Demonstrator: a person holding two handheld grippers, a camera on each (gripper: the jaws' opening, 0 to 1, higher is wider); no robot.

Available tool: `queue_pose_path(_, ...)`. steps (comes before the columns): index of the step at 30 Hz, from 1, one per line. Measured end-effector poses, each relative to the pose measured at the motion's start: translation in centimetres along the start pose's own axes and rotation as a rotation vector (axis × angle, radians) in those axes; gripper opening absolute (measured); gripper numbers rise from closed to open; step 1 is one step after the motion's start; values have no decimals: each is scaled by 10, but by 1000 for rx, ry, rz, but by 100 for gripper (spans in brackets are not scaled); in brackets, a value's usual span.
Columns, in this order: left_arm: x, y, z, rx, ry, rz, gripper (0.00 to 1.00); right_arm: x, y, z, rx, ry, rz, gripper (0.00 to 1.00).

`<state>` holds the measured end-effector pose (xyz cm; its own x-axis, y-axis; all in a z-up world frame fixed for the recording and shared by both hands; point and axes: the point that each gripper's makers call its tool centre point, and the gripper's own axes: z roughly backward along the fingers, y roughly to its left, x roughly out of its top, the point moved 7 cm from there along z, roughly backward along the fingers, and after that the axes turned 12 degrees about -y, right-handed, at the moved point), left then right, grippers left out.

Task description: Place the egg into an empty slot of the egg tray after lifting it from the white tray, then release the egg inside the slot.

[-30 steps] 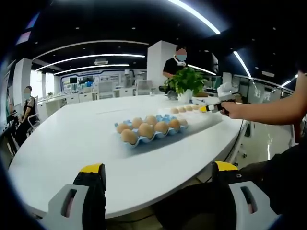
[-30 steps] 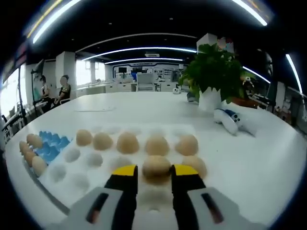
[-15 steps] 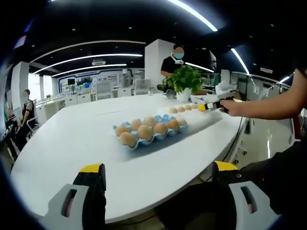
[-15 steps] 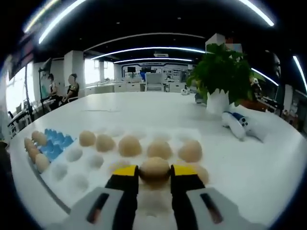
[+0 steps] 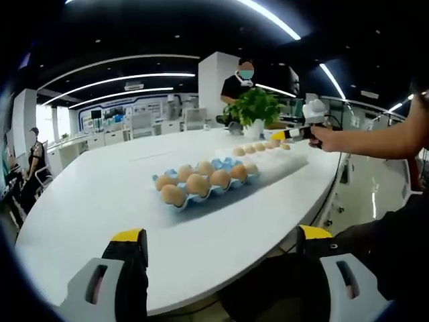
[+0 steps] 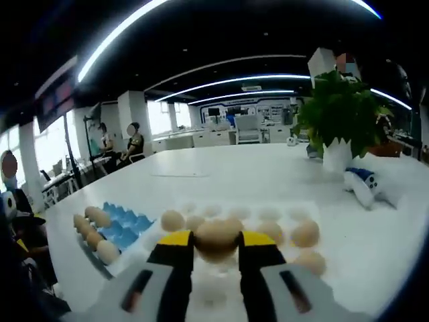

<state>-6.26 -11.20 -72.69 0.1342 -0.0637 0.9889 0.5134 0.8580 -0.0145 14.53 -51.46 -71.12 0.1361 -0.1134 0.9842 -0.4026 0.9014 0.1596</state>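
My right gripper (image 6: 216,241) is shut on a brown egg (image 6: 216,230) and holds it in the air above the white tray (image 6: 268,216). Several other eggs (image 6: 305,233) lie in that tray. The blue egg tray (image 6: 124,227) lies to the left, with eggs along its near side and bare slots behind them. In the left gripper view the blue egg tray (image 5: 201,188) holds several eggs, the white tray (image 5: 278,161) lies beyond it, and the right gripper (image 5: 287,135) hovers over its far end. My left gripper (image 5: 221,235) stands wide open over the table's edge, holding nothing.
A potted plant (image 6: 340,117) and a white-and-blue object (image 6: 365,186) stand right of the white tray. A person (image 5: 239,80) stands behind the plant (image 5: 255,109). Two people (image 6: 134,141) sit at the far left. The white table (image 5: 100,201) stretches wide to the left.
My right gripper has risen with the egg, off the white tray, and its view has swung left so more of the blue tray shows. The left gripper stays open and still.
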Motion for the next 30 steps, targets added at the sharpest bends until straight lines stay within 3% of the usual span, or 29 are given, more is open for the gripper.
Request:
queue_pose_path(3,1,1,1,6,-3,-6,93,-4,16,-8,27,-4,-104,26)
queue_pose_path(6,1,3,2,12,1,-13,93,-9,35,-18,76,13,-146,26)
queue_pose_path(9,2,4,3,18,-2,-13,93,-13,64,-27,145,47,-236,26)
queue_pose_path(11,1,4,4,21,0,-11,93,-12,81,-35,170,46,-250,26)
queue_pose_path(15,-1,6,5,26,4,-6,93,-14,110,-54,224,120,-276,26)
queue_pose_path(17,-1,7,7,32,0,0,93,-15,111,-74,258,140,-291,26)
queue_pose_path(21,-2,8,12,42,-2,7,93,-18,128,-85,314,205,-225,26)
queue_pose_path(24,-5,11,15,52,-5,21,93,-25,139,-92,369,294,-148,26)
queue_pose_path(26,-6,11,16,53,-7,25,93,-28,144,-94,399,343,-141,26)
queue_pose_path(28,-7,11,16,52,-5,26,93,-28,151,-96,416,355,-90,26)
queue_pose_path(30,-8,10,16,51,-7,25,93,-30,158,-98,433,411,-18,26)
